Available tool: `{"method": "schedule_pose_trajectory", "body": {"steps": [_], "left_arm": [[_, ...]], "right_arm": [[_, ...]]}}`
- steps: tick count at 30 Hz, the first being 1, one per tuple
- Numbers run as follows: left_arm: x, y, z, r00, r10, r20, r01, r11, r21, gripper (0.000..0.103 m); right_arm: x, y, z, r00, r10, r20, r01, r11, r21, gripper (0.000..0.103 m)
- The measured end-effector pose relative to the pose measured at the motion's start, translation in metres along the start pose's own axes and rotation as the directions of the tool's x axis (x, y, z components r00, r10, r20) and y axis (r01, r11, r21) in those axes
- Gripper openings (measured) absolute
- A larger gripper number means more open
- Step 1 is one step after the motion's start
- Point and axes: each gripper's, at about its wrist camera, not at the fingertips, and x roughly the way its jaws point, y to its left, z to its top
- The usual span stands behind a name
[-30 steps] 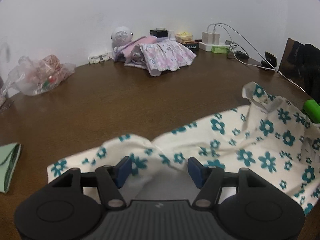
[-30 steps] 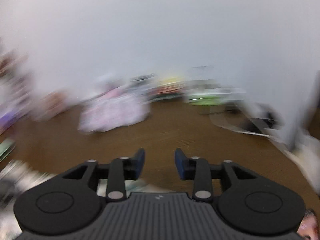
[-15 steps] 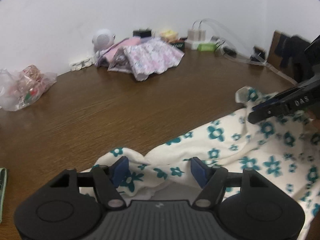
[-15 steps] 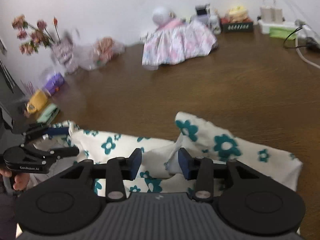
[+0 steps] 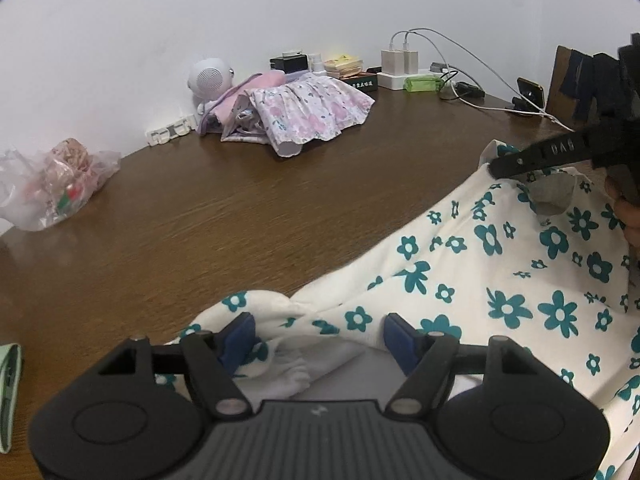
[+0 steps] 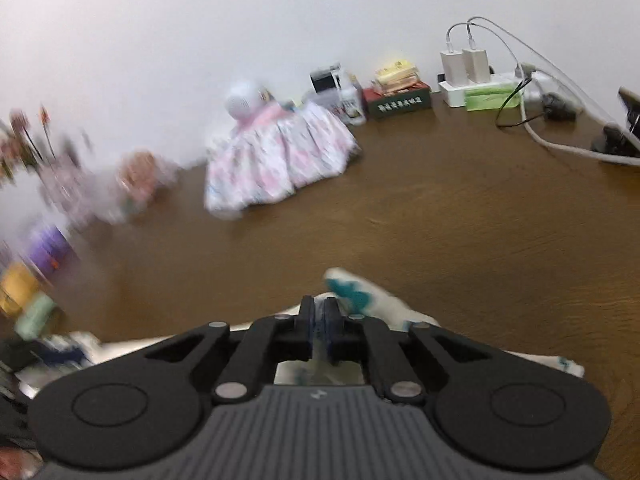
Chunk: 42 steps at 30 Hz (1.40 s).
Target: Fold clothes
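The garment (image 5: 500,276), white with teal flowers, lies on the brown table (image 5: 248,208) between our grippers. Our left gripper (image 5: 318,334) stands wide open, a bunched edge of cloth between its fingers. Our right gripper (image 6: 319,326) is pinched tight on the other edge.

The flowered garment (image 5: 500,280) lies on the table (image 5: 260,216) at its near edge, spread toward the right. The left gripper (image 5: 318,338) sits over the garment's near-left end, fingers on either side of a fabric bunch. The right gripper (image 6: 319,320) is at the garment's far-right corner. A heap of clothes (image 5: 300,114) lies at the far side of the table, against the wall. A plastic bag (image 5: 52,184) lies far left. Chargers (image 5: 400,66) and cables (image 5: 480,92) lie far right.
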Motion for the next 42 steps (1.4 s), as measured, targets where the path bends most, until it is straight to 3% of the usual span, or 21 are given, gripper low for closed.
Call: {"method": "schedule_pose_trajectory", "body": {"steps": [1,3,5,7,9,10,12,15,18,20,22,23,25,28,31,32,36,38,42], "left_arm": [[-0.003,-0.001,0.002,1.0,0.011,0.005,-0.011,1.0,0.0,0.07],[-0.016,-0.006,0.006,0.999,-0.007,0.043,0.007,1.0,0.012,0.07],[-0.02,-0.009,0.008,0.997,-0.041,0.059,0.039,0.999,0.025,0.071],[-0.017,-0.013,0.007,0.997,-0.062,0.05,0.059,0.997,0.043,0.071],[-0.005,-0.016,0.005,0.999,-0.042,0.01,0.041,0.998,0.055,0.071],[0.0,-0.017,0.003,1.0,-0.02,-0.006,0.02,0.998,0.063,0.07],[0.001,-0.016,0.0,1.0,-0.012,-0.004,0.012,0.998,0.062,0.071],[-0.004,-0.012,-0.004,1.0,0.009,-0.018,-0.008,0.999,0.048,0.071],[-0.014,-0.012,-0.007,0.994,0.104,-0.039,-0.102,0.993,0.053,0.071],[-0.029,-0.02,-0.005,0.984,0.176,-0.011,-0.175,0.983,0.064,0.071],[-0.042,-0.034,-0.002,0.989,0.14,0.036,-0.142,0.987,0.069,0.071],[-0.045,-0.042,-0.002,0.994,0.095,0.05,-0.099,0.992,0.079,0.072],[-0.045,-0.057,-0.004,0.998,0.033,0.049,-0.039,0.991,0.127,0.072],[-0.035,-0.071,-0.014,0.999,0.026,0.018,-0.029,0.985,0.172,0.072],[-0.03,-0.067,-0.021,1.0,0.01,0.003,-0.011,0.992,0.124,0.072],[-0.031,-0.065,-0.022,1.0,0.013,0.001,-0.013,0.993,0.115,0.073],[-0.05,-0.061,-0.023,0.999,0.038,0.031,-0.041,0.996,0.084,0.072],[-0.064,-0.06,-0.022,0.998,-0.005,0.058,0.003,0.999,0.05,0.072],[-0.077,-0.069,-0.028,0.993,-0.096,0.07,0.095,0.995,0.023,0.074]], "right_arm": [[-0.004,0.004,-0.001,0.999,-0.029,0.014,0.029,0.999,-0.033,0.023],[-0.016,0.009,-0.002,0.997,-0.058,0.051,0.062,0.994,-0.088,0.034],[-0.035,0.013,0.0,0.996,-0.048,0.08,0.059,0.989,-0.132,0.031],[-0.043,0.019,-0.002,0.999,0.032,0.017,-0.029,0.985,-0.172,0.017],[-0.044,0.023,-0.006,0.99,0.122,-0.072,-0.134,0.972,-0.192,0.016],[-0.039,0.025,-0.01,0.988,0.116,-0.097,-0.134,0.971,-0.196,0.016],[-0.027,0.027,-0.019,0.987,0.086,-0.135,-0.113,0.972,-0.205,0.016],[-0.016,0.014,-0.018,0.993,-0.081,-0.092,0.062,0.98,-0.191,0.016],[-0.028,-0.004,-0.01,0.983,-0.183,-0.019,0.179,0.973,-0.148,0.018],[-0.035,-0.01,-0.007,0.991,-0.13,-0.011,0.127,0.981,-0.146,0.02],[-0.042,-0.016,-0.005,0.998,-0.068,-0.006,0.066,0.987,-0.146,0.022],[-0.04,-0.019,-0.006,0.999,-0.009,-0.031,0.005,0.991,-0.13,0.024],[-0.03,-0.025,-0.008,0.996,0.036,-0.082,-0.043,0.995,-0.088,0.025],[-0.025,-0.043,0.0,0.996,-0.059,-0.062,0.059,0.998,0.009,0.024],[-0.036,-0.069,0.012,0.992,-0.124,-0.003,0.123,0.98,0.157,0.025],[-0.043,-0.072,0.013,0.99,-0.142,0.015,0.138,0.978,0.159,0.025],[-0.072,-0.058,0.004,0.998,-0.066,0.02,0.065,0.997,0.042,0.027],[-0.087,-0.041,-0.011,1.0,-0.02,-0.004,0.02,0.998,-0.068,0.027],[-0.093,-0.039,-0.022,0.999,-0.034,-0.014,0.033,0.994,-0.106,0.027]]}}
